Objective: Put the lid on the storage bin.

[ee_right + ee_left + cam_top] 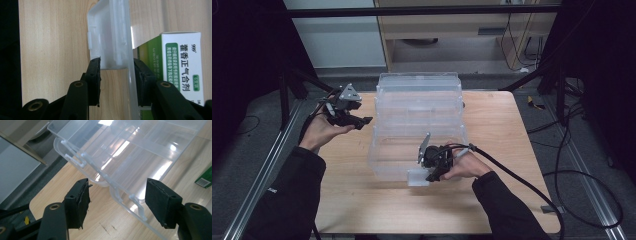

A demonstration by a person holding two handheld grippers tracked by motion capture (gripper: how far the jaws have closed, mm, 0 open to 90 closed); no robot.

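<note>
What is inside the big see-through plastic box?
Inside the clear plastic compartment box, a green and white cardboard medicine carton stands near the front wall, beside the right tongs. The other compartments look empty, but glare on the plastic hides parts of them.

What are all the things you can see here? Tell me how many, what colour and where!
box: one, clear plastic with compartments, middle of the table, lid open.
latch: one, clear, on the box's near edge, between the right tool's jaws.
carton: one, green and white, inside the box by the right tool.
table: one, light wood, under everything.
cables: several, black, on the floor at the right.
left tool: one, black, open, held over the table's left side.
right tool: one, black, closed on the latch.
sleeves: two, black, bottom of the high view.
</note>
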